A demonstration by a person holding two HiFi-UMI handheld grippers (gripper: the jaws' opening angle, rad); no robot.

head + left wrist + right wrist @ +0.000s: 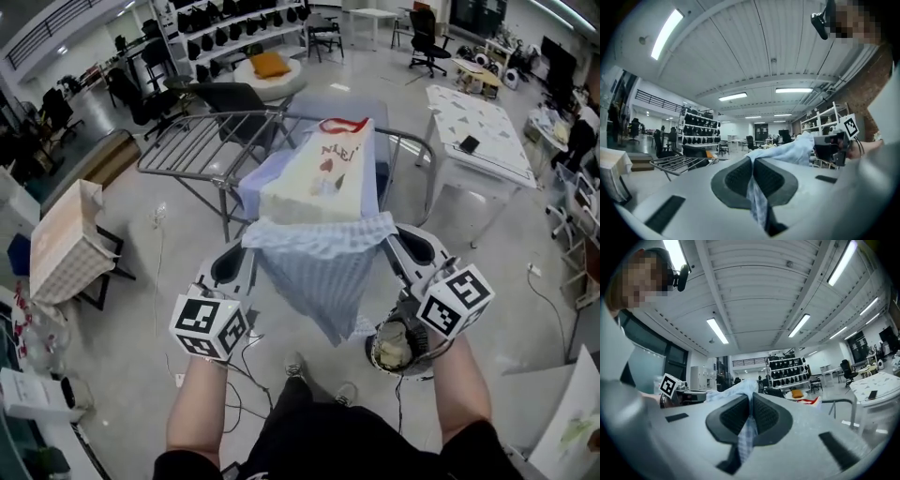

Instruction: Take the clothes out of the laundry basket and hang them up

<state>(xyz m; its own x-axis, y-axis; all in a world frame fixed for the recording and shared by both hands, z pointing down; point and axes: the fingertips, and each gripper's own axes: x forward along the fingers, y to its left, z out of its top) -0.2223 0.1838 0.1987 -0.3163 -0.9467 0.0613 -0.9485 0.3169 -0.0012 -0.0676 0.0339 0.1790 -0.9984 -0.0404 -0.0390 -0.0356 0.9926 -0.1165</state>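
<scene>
Head view: rack (pixel 187 141) partly behind blue cloth (pixel 323 272)

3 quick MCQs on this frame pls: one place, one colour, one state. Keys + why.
1. Where is the checked cloth?
A. spread between the two grippers
B. draped over a rack bar
C. lying on the floor

2. What colour is it?
A. red
B. light blue and white
C. black

3. What state is the left gripper in?
A. open and empty
B. shut on the checked cloth
C. shut on a rack bar

Key:
1 A: in the head view it hangs between the left gripper and the right gripper, on the person's side of the drying rack.
2 B: a blue-and-white check shows in all three views.
3 B: in the left gripper view the jaws are pinched together with the cloth running out between them.
</scene>
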